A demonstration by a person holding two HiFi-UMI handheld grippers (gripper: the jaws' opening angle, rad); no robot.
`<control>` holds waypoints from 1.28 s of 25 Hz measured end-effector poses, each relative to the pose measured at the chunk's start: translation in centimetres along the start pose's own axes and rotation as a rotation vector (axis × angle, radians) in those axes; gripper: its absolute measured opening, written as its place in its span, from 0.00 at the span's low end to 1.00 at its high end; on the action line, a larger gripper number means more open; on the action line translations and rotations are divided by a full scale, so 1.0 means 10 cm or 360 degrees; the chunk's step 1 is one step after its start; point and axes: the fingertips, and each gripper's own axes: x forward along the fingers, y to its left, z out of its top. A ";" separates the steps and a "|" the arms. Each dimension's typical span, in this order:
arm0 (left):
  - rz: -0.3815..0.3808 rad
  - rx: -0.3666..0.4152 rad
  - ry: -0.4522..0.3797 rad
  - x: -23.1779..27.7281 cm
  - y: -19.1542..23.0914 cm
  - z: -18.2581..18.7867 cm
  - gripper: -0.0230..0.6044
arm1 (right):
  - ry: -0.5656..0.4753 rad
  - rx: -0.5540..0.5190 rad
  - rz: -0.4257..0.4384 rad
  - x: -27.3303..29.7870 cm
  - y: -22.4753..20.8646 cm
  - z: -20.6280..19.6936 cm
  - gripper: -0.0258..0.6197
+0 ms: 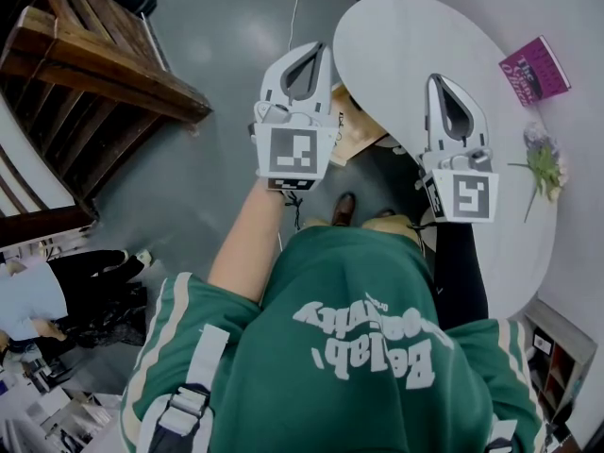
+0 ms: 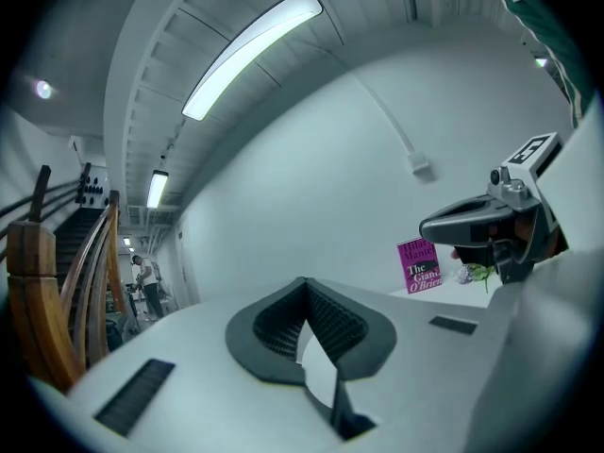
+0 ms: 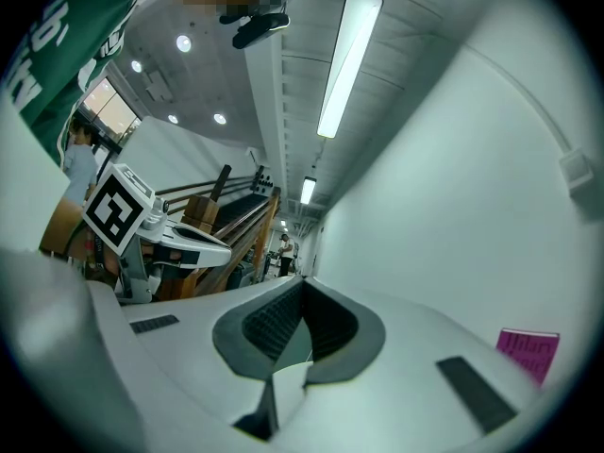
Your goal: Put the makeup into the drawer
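No makeup item or drawer shows in any view. Both grippers are held level at chest height, side by side. My left gripper [image 1: 316, 47] hangs over the grey floor beside the table's edge. Its jaws meet at the tips with nothing between them [image 2: 304, 283]. My right gripper [image 1: 435, 79] is above the white oval table [image 1: 406, 36], also shut and empty [image 3: 304, 283]. Each gripper appears in the other's view: the right gripper [image 2: 444, 226] from the left, the left gripper [image 3: 222, 248] from the right.
A pink book [image 1: 534, 69] and a small green plant [image 1: 545, 163] lie on the table's far side. A light wooden box [image 1: 354, 130] sits on the floor by the table. A wooden staircase [image 1: 85, 64] rises at the left. People [image 1: 57, 291] stand at the lower left.
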 end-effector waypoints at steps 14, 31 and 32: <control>-0.0007 0.0013 0.0031 -0.05 -0.01 -0.10 0.06 | 0.0063 -0.0038 0.0048 0.04 0.10 -0.07 0.05; -0.0011 0.0010 0.0048 -0.04 0.00 -0.15 0.06 | 0.0032 0.0023 0.0049 0.08 0.10 -0.05 0.05; -0.0012 0.0011 0.0049 -0.03 -0.01 -0.15 0.06 | 0.0040 0.0016 0.0051 0.08 0.09 -0.07 0.05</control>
